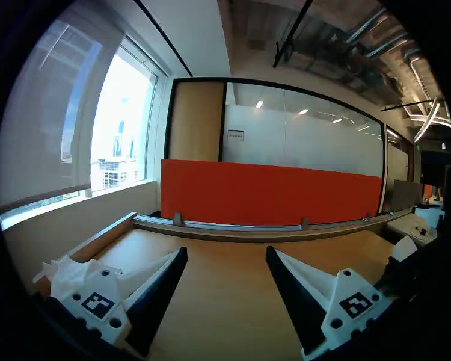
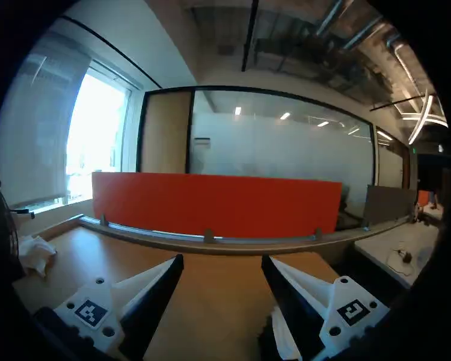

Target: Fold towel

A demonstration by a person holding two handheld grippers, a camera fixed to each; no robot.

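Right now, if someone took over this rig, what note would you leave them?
The left tongs are open and empty above the wooden table. The right tongs are open and empty too. The white towel lies crumpled on the table, far left in the right gripper view, apart from the right tongs. No fold made yet. Left to do: grasp the towel, spread it flat, fold it.

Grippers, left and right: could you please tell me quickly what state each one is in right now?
Left gripper: jaws open, nothing between them.
Right gripper: jaws open, nothing between them.
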